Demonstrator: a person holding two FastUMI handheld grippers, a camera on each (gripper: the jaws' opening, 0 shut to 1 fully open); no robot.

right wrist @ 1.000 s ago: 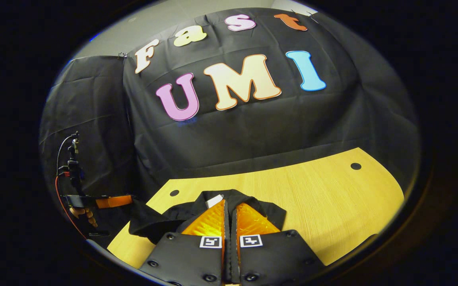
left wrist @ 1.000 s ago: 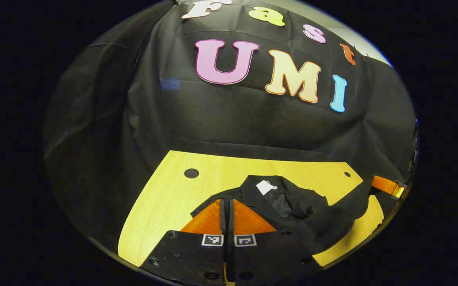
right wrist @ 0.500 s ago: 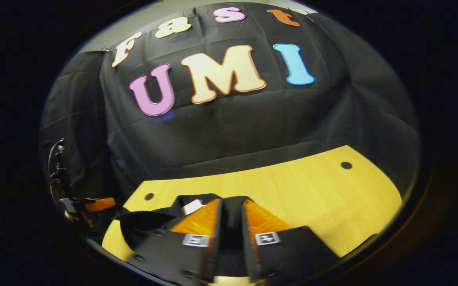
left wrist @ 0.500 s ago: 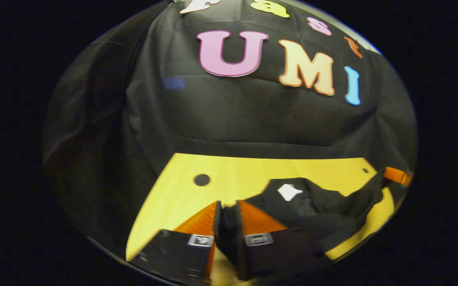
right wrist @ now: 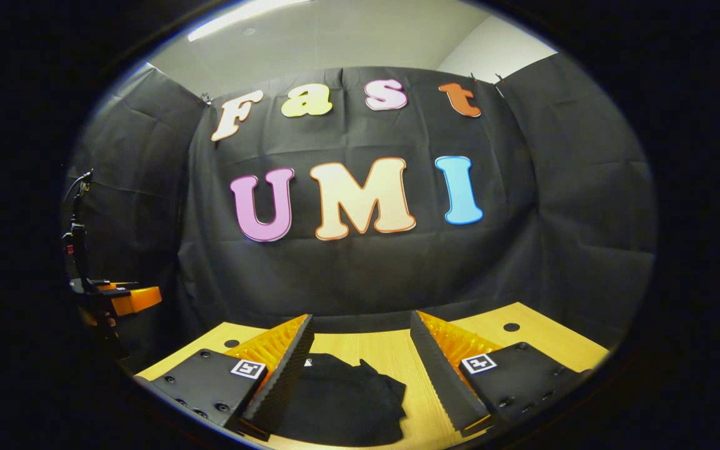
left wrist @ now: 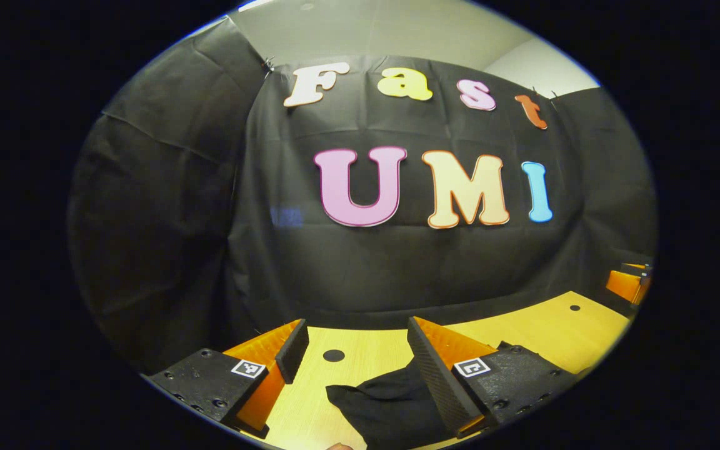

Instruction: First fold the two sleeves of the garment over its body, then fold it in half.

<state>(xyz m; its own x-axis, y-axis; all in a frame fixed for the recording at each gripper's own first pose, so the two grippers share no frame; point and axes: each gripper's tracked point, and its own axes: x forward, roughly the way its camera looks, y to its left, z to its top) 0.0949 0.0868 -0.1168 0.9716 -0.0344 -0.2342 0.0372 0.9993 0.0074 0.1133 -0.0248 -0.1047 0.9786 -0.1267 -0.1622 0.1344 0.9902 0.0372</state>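
Garment (right wrist: 341, 400) bunched on wooden table (right wrist: 535, 344), left claw (left wrist: 354, 344) and right claw (right wrist: 360, 340) wide open, empty.

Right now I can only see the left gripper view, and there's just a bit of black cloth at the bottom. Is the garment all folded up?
Observer: In the right gripper view the garment lies on the table as one compact bundle, with no sleeve trailing where I can see.
Operator: Is the other hand-held gripper holding it?
Observer: No. The right hand-held gripper is open wide, and the bundle shows between its fingers.
Operator: And where's mine?
Observer: Your left hand-held gripper sits at that view's left edge, out past the table's edge and away from the bundle.
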